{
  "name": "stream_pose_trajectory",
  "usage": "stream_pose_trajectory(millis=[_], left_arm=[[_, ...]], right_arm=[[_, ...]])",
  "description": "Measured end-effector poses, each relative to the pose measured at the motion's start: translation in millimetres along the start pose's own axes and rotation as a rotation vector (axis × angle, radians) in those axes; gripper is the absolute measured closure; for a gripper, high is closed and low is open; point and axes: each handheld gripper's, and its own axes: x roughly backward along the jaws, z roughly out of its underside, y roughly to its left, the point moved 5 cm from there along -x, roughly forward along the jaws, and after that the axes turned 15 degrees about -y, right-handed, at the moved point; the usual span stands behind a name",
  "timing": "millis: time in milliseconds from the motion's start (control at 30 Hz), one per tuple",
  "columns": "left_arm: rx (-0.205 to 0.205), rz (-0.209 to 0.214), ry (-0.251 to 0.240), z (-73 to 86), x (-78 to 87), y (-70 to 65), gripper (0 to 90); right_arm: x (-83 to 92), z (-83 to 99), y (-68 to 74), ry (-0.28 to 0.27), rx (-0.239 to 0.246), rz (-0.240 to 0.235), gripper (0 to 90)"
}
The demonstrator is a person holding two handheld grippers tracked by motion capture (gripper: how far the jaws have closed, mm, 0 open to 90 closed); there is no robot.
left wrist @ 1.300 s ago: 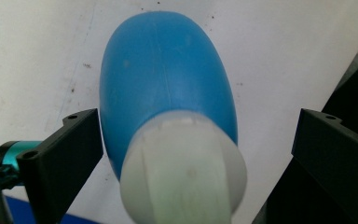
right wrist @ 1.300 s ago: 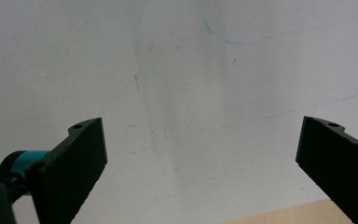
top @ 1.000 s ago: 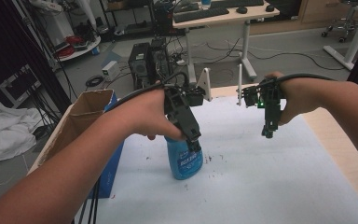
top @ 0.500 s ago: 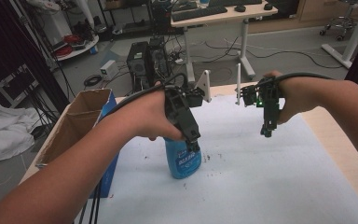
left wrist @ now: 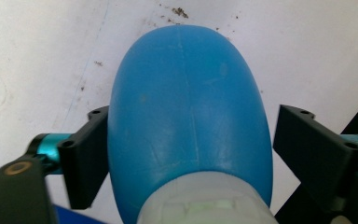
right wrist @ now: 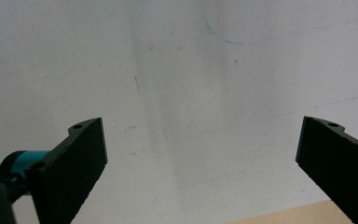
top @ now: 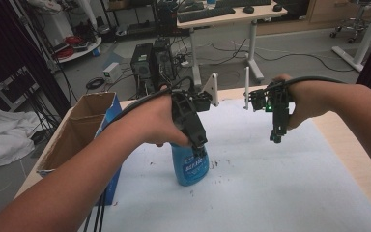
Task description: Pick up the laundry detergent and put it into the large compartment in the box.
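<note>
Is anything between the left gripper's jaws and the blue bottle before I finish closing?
Nothing visible. The left gripper straddles the blue bottle, and its jaws have just been closing on it. One jaw meets the bottle's side; a thin, clear gap remains at the other. The right gripper hangs apart.

An open cardboard box sits at the table's left edge beside the speckled white mat.

Lighting's pretty flat and soft, looks like ordinary room light from overhead, no harsh shadows on the white table cover. The high view is a bit grainy and soft. Up close the blue bottle gets a mild sheen, and its near end blurs out.
</note>
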Motion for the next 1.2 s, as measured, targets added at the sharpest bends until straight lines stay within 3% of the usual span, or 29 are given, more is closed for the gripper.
stream_pose_trajectory(millis=[900, 1200], left_arm=[[-0.031, -0.029, 0.003, -1.6, 0.2, 0.5, 30.9], [-0.015, -0.032, 0.004, -1.5, 0.4, 2.7, 36.5]], right_arm=[[-1.5, -1.3, 0.0, 0.0, 0.011, -0.002, 0.8], [-2.7, -1.9, -0.1, 0.001, 0.008, -0.003, 0.8]])
